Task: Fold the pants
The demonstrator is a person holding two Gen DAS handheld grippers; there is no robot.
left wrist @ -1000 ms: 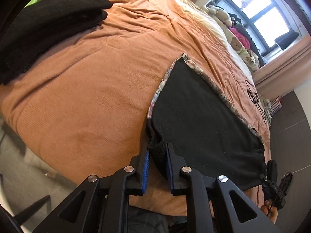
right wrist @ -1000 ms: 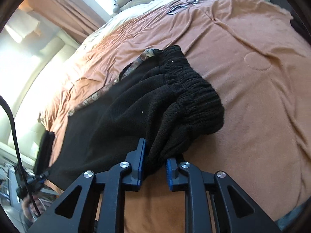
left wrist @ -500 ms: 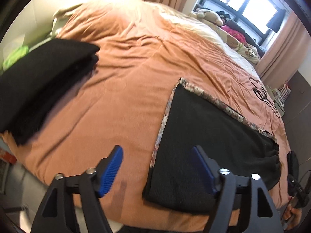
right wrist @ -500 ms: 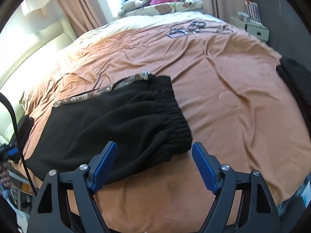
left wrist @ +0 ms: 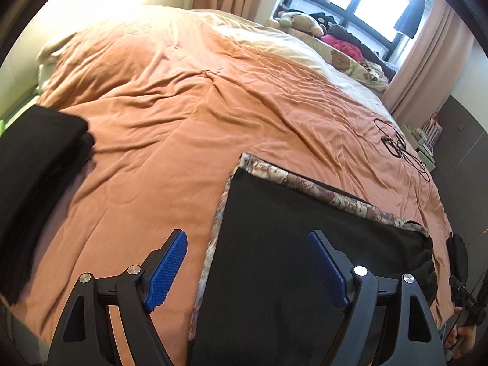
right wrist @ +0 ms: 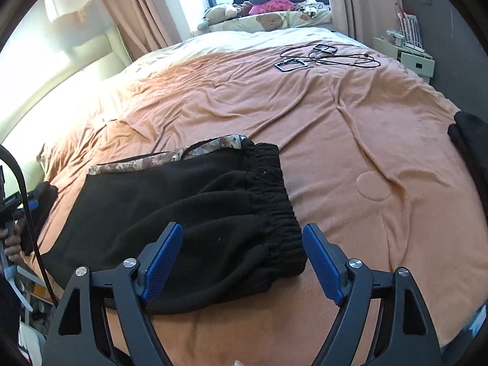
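Black pants [left wrist: 305, 244] with a patterned floral lining lie folded flat on the orange bedspread [left wrist: 183, 106] near the bed's front edge. In the right wrist view the pants [right wrist: 189, 213] show their gathered elastic waistband [right wrist: 274, 198] toward the right. My left gripper [left wrist: 247, 265] is open and empty, raised above the pants' left edge. My right gripper [right wrist: 242, 256] is open and empty, raised above the waistband end.
A stack of folded black clothes [left wrist: 33, 167] lies at the left of the bed and shows at the right edge of the right wrist view [right wrist: 469, 140]. Black cables and frames [right wrist: 320, 56] lie toward the far side. Soft toys [left wrist: 305, 21] sit by the window.
Both grippers let go of the pants, opened wide and drew back and up. The pants now lie flat on the bed.
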